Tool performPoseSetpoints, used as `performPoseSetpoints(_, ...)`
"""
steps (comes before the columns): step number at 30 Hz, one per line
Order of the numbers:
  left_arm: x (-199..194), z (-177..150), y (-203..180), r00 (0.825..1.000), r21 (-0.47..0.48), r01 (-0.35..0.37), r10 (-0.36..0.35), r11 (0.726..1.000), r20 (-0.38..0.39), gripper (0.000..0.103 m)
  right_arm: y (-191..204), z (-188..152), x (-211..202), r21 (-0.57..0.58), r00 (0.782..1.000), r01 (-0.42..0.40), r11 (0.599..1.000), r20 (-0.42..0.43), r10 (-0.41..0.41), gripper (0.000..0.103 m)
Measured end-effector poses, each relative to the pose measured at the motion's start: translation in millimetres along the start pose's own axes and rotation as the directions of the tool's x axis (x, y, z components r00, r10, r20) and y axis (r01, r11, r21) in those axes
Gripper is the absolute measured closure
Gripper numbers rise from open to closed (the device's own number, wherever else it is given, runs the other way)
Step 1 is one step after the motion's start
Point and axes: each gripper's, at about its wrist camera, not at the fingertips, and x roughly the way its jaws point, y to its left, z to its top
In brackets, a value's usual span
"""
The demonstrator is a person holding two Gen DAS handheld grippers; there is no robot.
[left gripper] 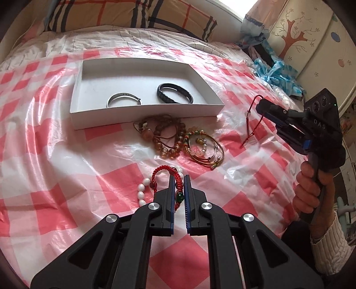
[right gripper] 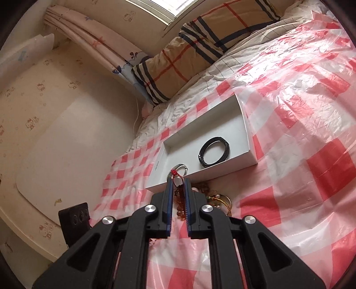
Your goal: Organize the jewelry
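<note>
Left gripper (left gripper: 178, 177): jaws closed on a red braided bracelet (left gripper: 163, 174) with a green bead, its loop standing out to the left of the fingertips, over a strand of white beads (left gripper: 142, 191) lying on the cover. Right gripper (right gripper: 178, 181): jaws closed on a thin red cord bracelet (left gripper: 253, 120); seen from the left wrist it hangs slack from the fingertips, long axis near vertical, tail end touching or just above the cover. White shallow box (left gripper: 146, 116): long axis across the bed, holding a silver bangle (left gripper: 123, 100) at left and a black band (left gripper: 174, 95) at right, both flat, apart. Just in front of the box: a heap of amber-bead and gold-cord bracelets (left gripper: 180, 142), tangled. Surface: bed under a glossy red-and-white checked plastic sheet (left gripper: 55, 155), crinkled. Room: plaid pillows (left gripper: 124, 13) at the head, patterned curtain (right gripper: 98, 44), cream wall, cupboard with a painted tree (left gripper: 293, 37). A hand (left gripper: 307, 184) in a white knit sleeve holds the right gripper's handle.
</note>
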Motion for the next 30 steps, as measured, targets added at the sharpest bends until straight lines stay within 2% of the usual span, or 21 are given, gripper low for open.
performPoseSetpoints(5, -1.3, 0.1, -1.5, 1.000, 0.001, 0.005, -0.005, 1.000, 0.007, 0.096, 3.0, -3.5, 7.7, -0.035, 0.997, 0.065, 0.997, -0.037, -0.066, 0.092)
performPoseSetpoints(9, -3.7, 1.3, 0.2, 1.000, -0.012, 0.022, -0.022, 1.000, 0.007, 0.096, 0.9, -5.9, 11.3, -0.042, 0.996, 0.077, 0.996, -0.047, -0.078, 0.092)
performPoseSetpoints(11, 6.2, -1.3, -1.8, 0.997, 0.014, 0.032, -0.031, 0.999, -0.068, 0.096, 0.4, -6.5, 12.7, -0.045, 0.995, 0.080, 0.996, -0.052, -0.083, 0.092)
performPoseSetpoints(14, 25.3, -13.0, -12.4, 0.987, 0.091, -0.032, 0.046, 0.995, -0.156, 0.096, 1.6, -7.6, 14.3, -0.059, 0.994, 0.095, 0.994, -0.055, -0.099, 0.092)
performPoseSetpoints(16, 28.8, -16.2, -17.7, 0.984, 0.120, -0.040, 0.059, 0.992, -0.166, 0.096, 2.3, -7.9, 13.5, -0.064, 0.993, 0.097, 0.993, -0.055, -0.101, 0.092)
performPoseSetpoints(25, 6.2, -7.3, 0.9, 0.993, 0.074, -0.070, 0.076, 0.995, -0.089, 0.096, 3.9, -7.6, 12.3, -0.085, 0.992, 0.114, 0.990, -0.051, -0.118, 0.092)
performPoseSetpoints(30, -8.0, 0.5, 10.8, 0.997, 0.030, -0.063, 0.064, 0.998, -0.033, 0.096, 3.5, -7.1, 11.0, -0.079, 0.992, 0.114, 0.990, -0.047, -0.118, 0.092)
